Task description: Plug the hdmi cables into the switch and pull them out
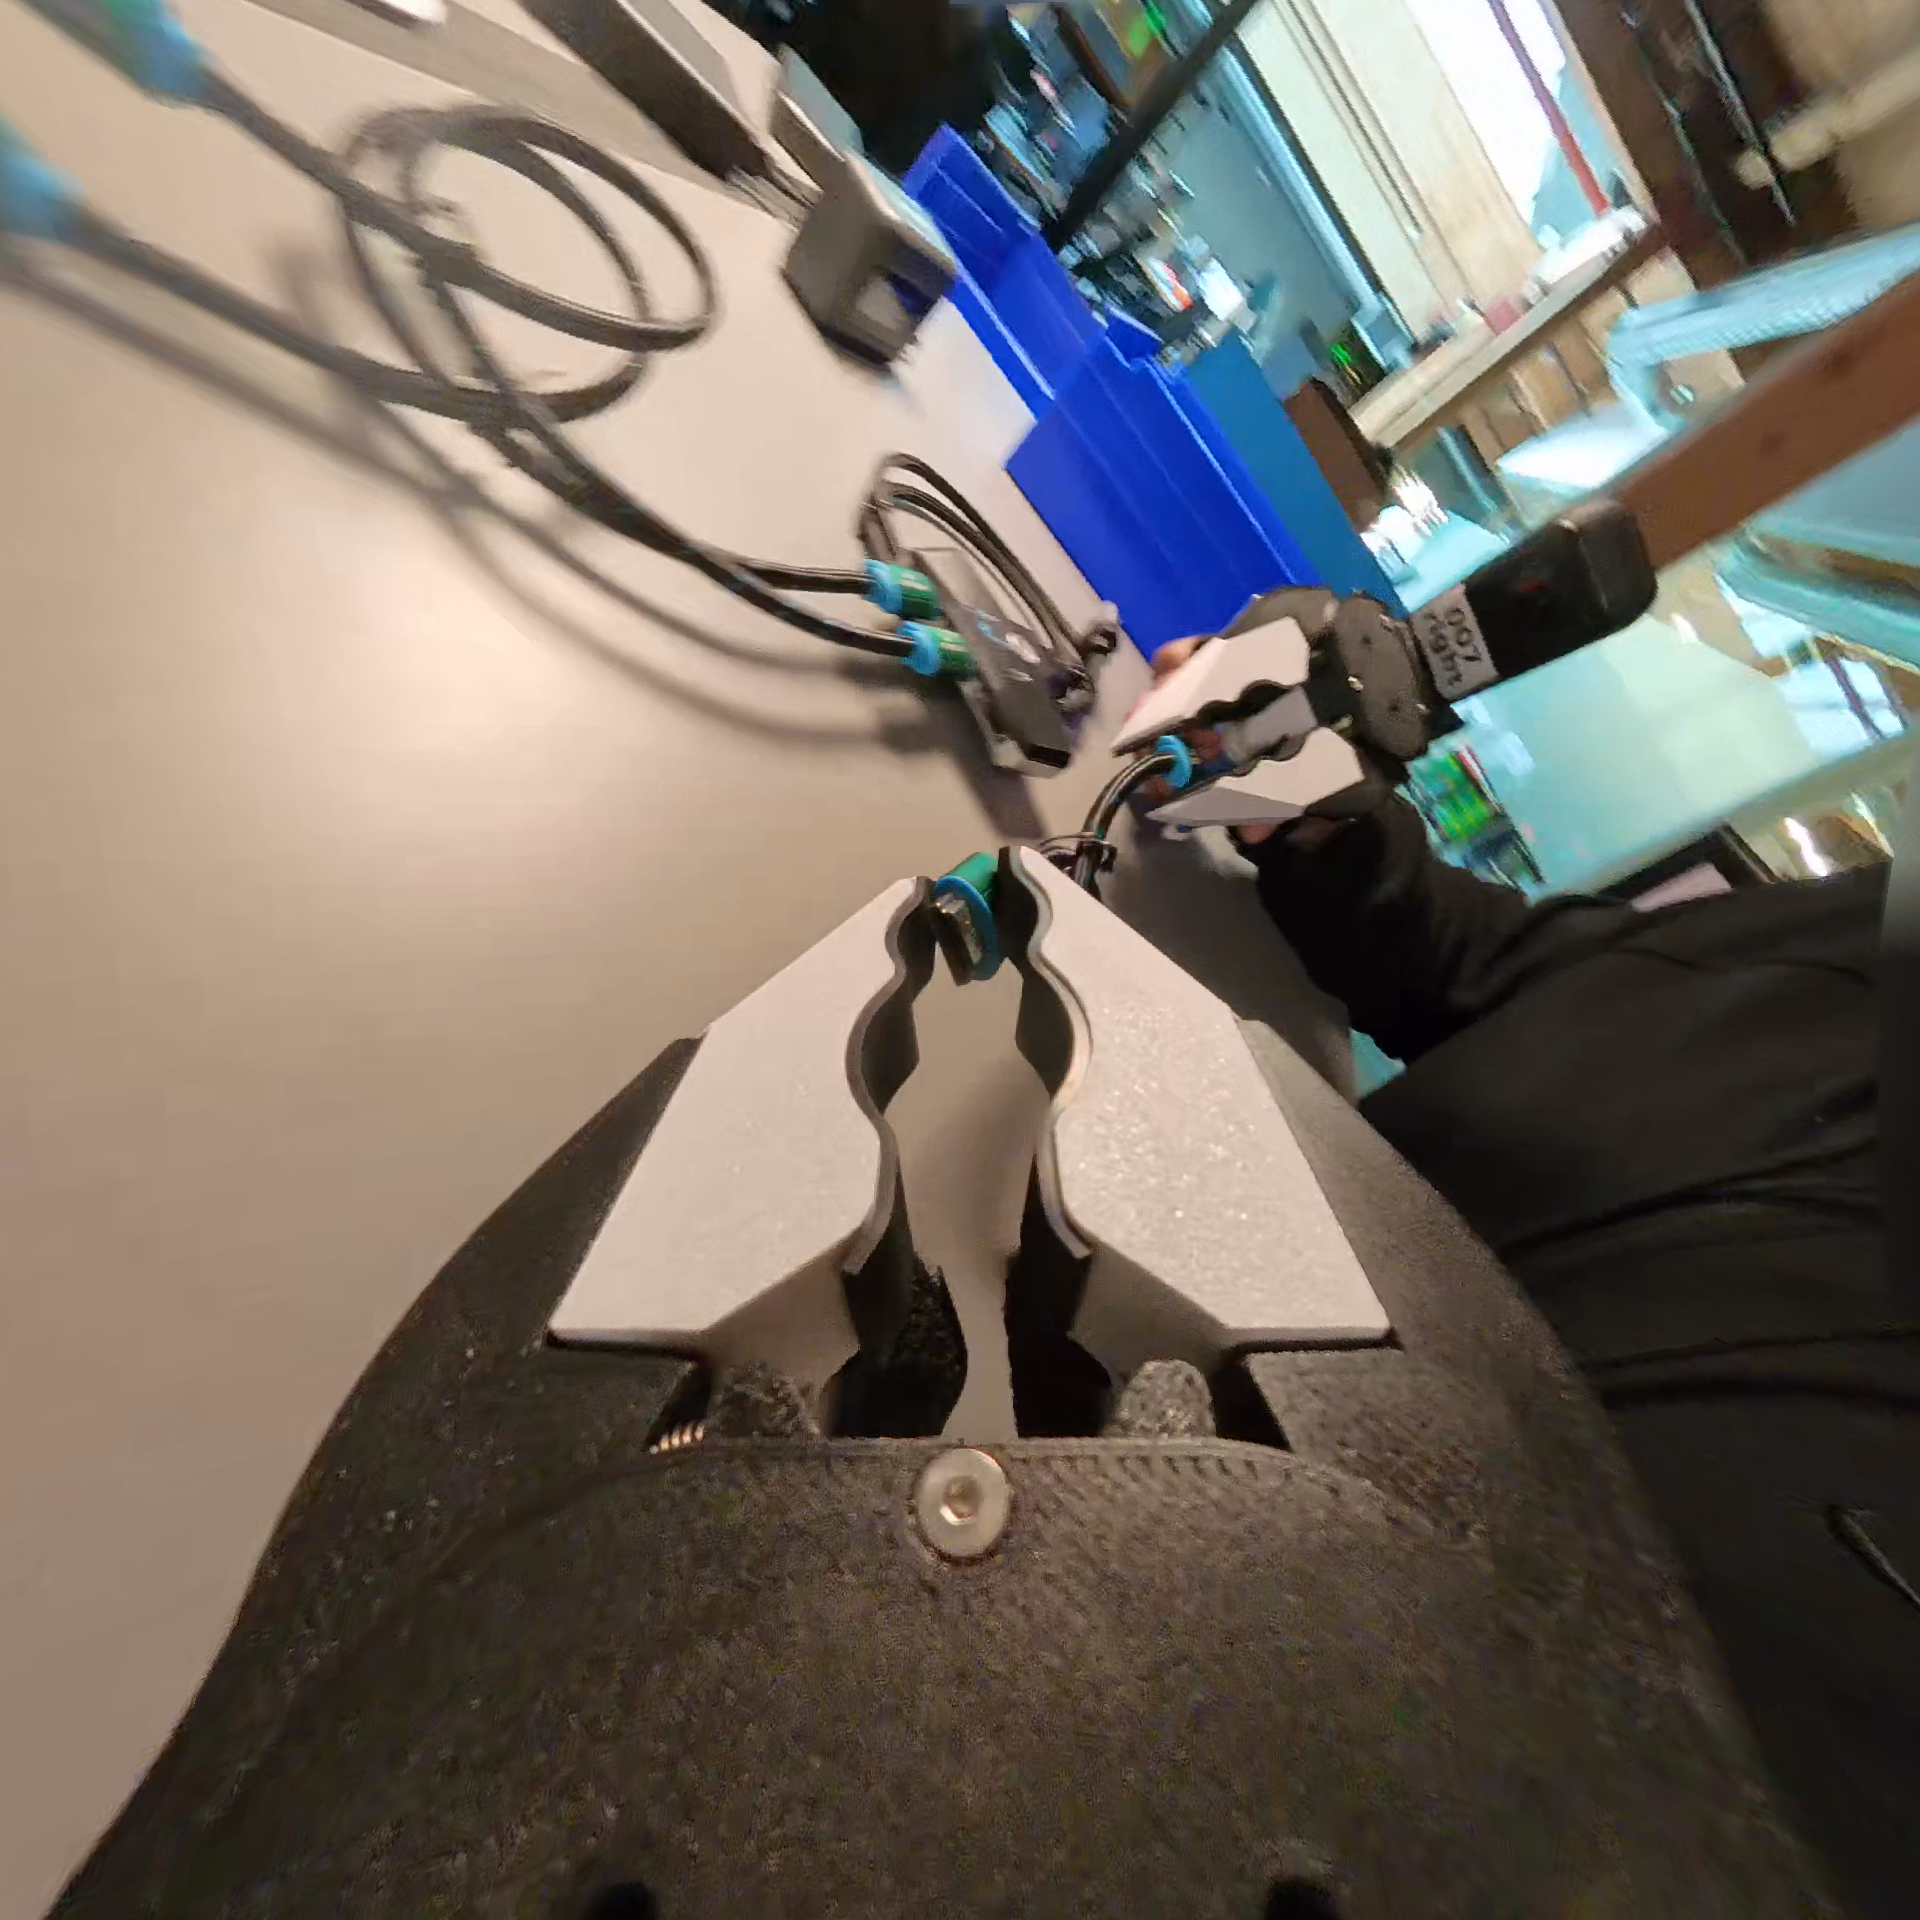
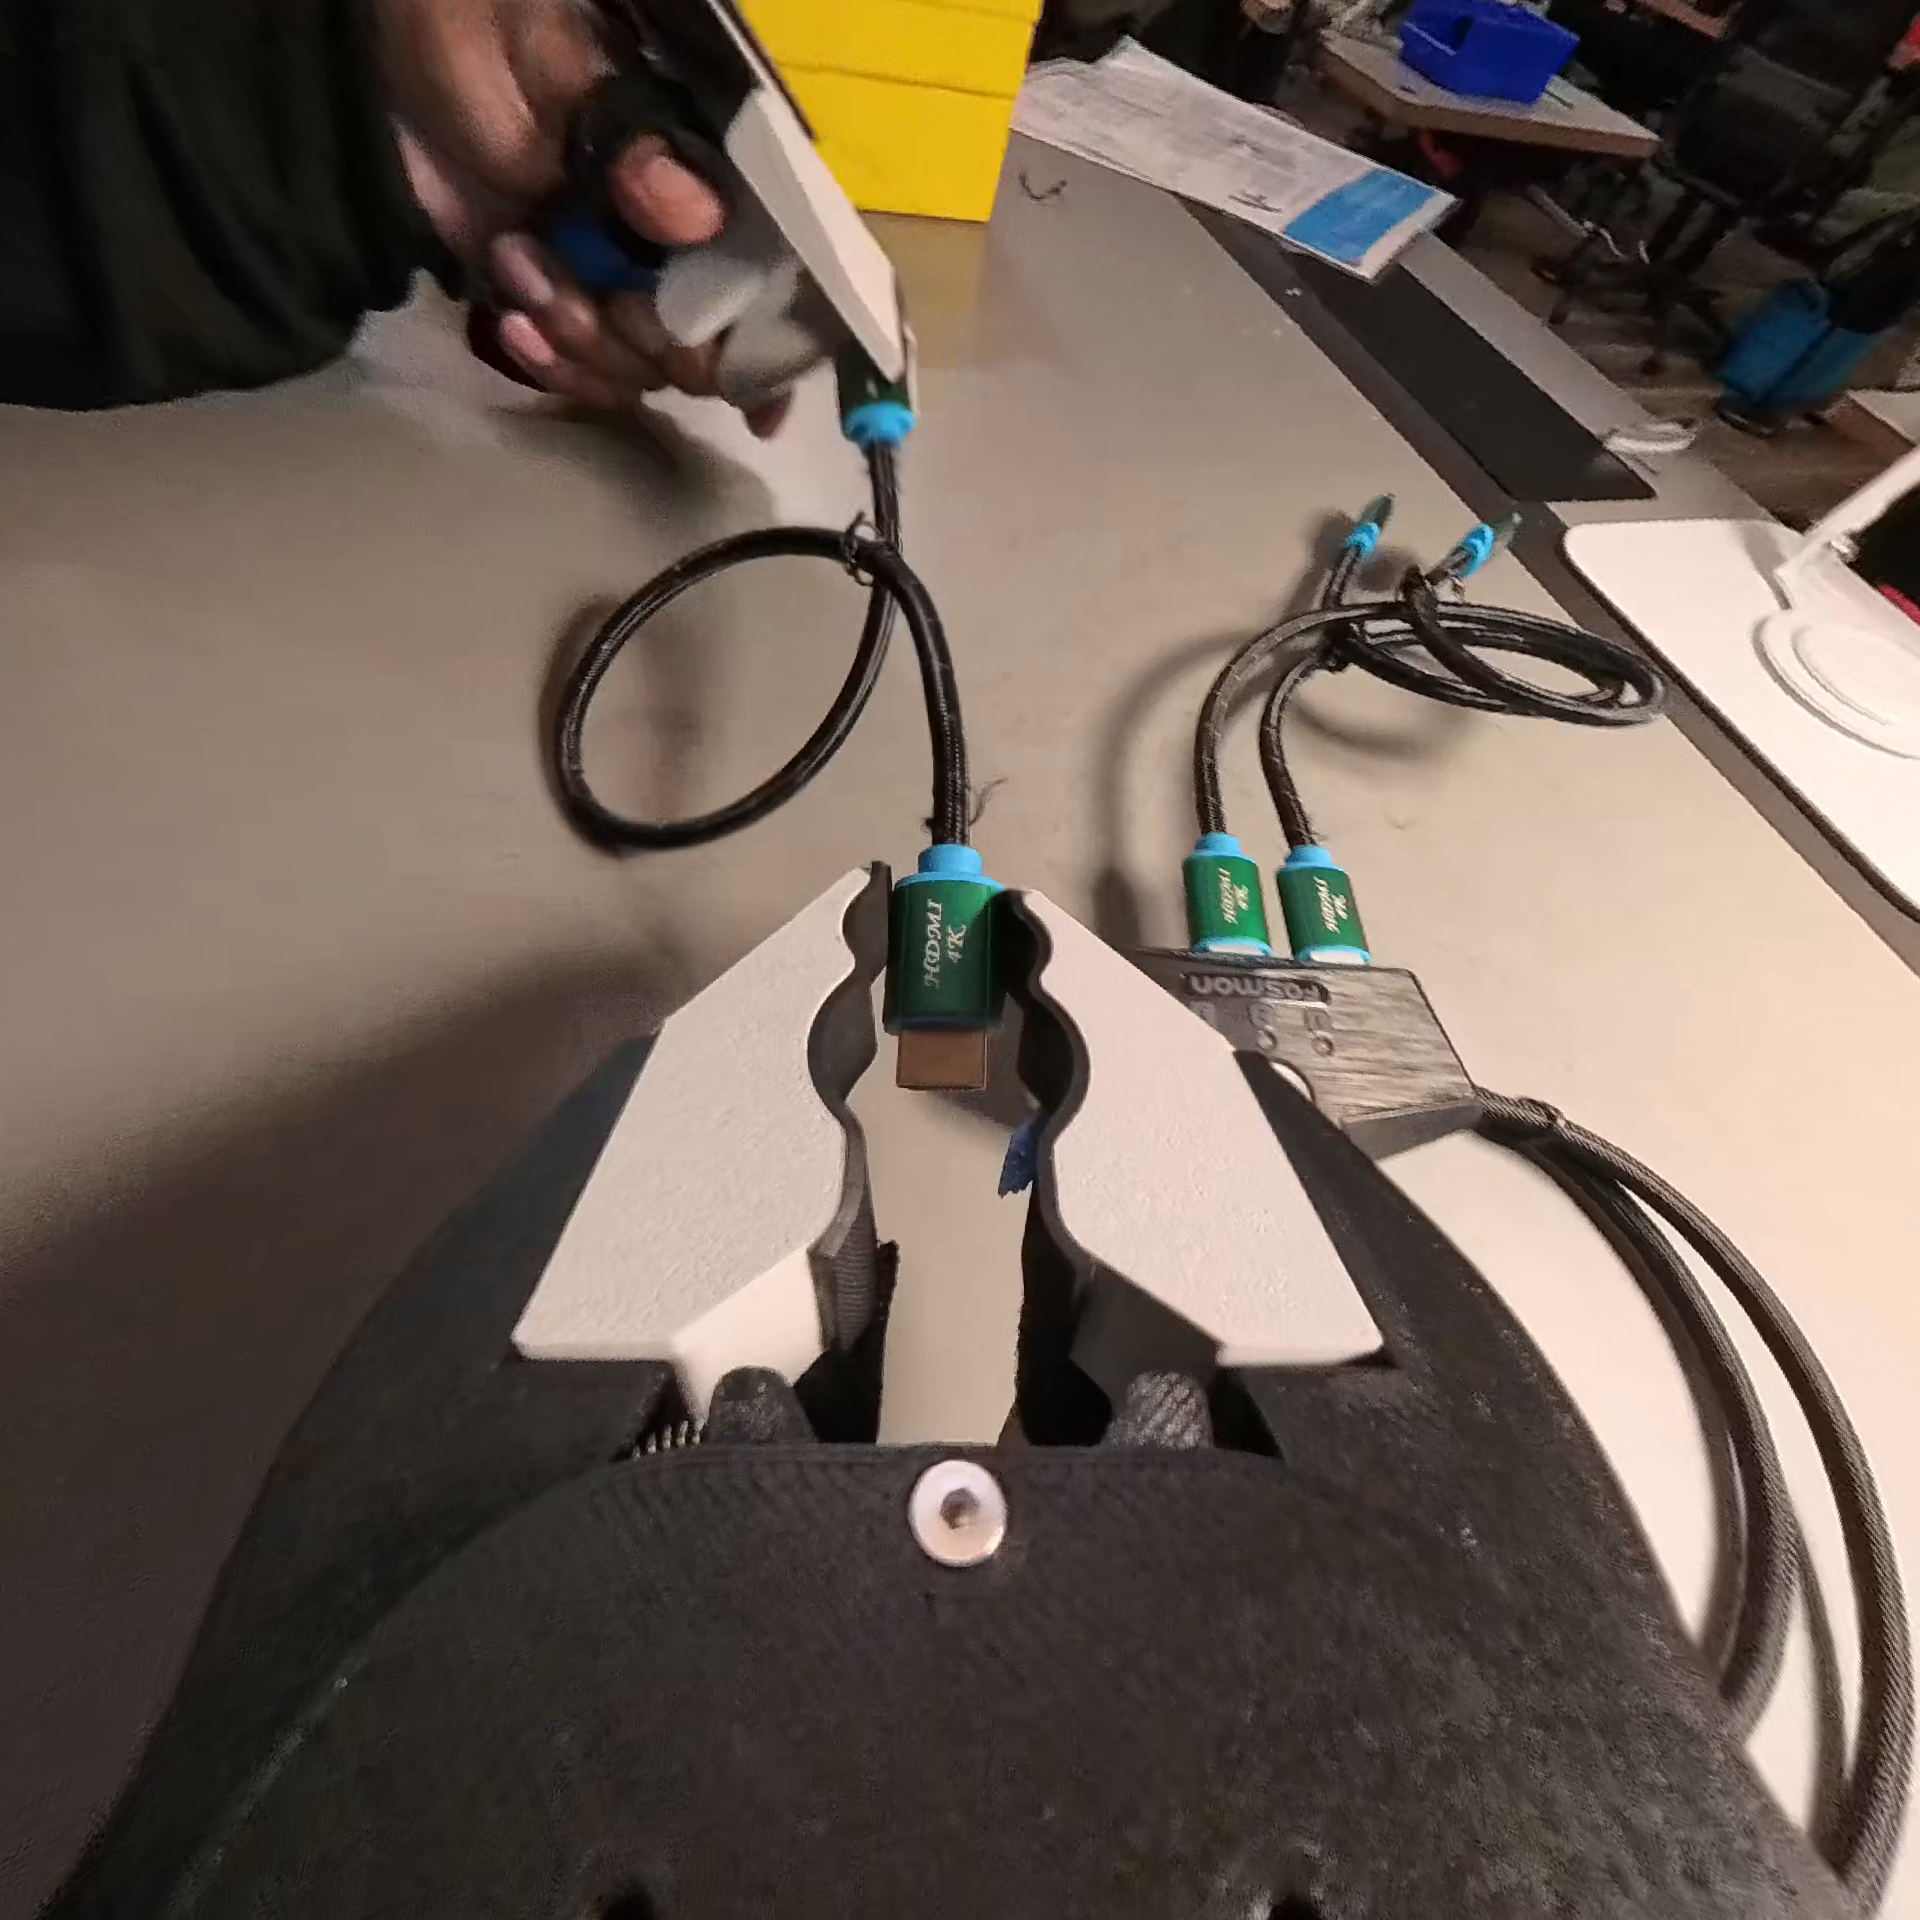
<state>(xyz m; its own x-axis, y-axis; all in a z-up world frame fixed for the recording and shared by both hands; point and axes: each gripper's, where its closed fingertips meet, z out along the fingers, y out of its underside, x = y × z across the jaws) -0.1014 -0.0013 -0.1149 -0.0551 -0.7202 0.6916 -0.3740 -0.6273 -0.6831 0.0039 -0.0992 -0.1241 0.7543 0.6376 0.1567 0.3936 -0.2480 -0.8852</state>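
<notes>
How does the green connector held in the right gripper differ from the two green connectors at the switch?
The held connector sits between the right gripper fingers with its metal tip bare; the two plugged connectors sit side by side in the switch, tips hidden, ungripped. All have green shells, blue collars and black braided cables.

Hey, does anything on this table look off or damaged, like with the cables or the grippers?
One oddity: a ragged blue scrap sticks out from the inner edge of the right gripper, like peeling tape. Also, a few threads fray from the braided cable just behind the green plug it holds. The switch and its two plugged cables look fine.
</notes>
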